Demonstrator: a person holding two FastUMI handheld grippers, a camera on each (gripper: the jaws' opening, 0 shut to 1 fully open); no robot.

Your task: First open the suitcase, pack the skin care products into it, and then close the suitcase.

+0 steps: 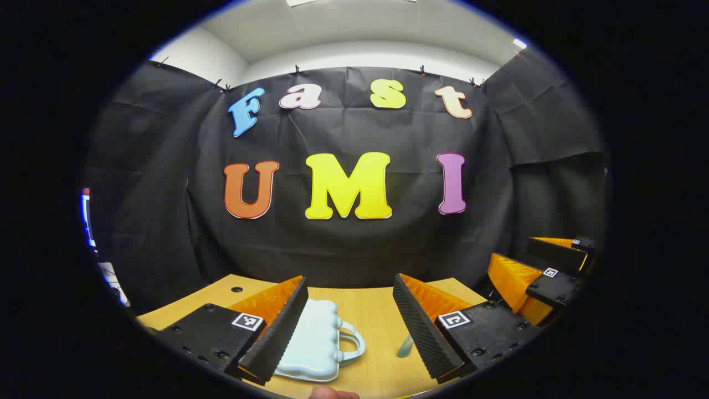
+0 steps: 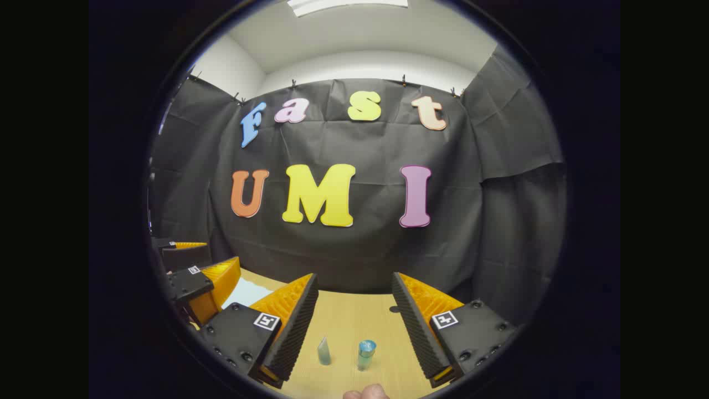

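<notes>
Left gripper (image 1: 350,327): jaws spread wide, holding nothing. The closed pale blue suitcase (image 1: 313,343) lies on the wooden table (image 1: 376,321) at 7 o'clock in the left gripper view.

Right gripper (image 2: 354,327): jaws likewise apart, empty. Two small skin care tubes (image 2: 324,352) (image 2: 365,354) stand at 6 o'clock between its fingers.

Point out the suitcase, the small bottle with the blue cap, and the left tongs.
suitcase (image 1: 310,343): left gripper view, on its closed lid.
small bottle (image 2: 365,354): right gripper view, on its body just under the cap.
left tongs (image 1: 346,327): left gripper view, midway between the open fingertips.
</notes>
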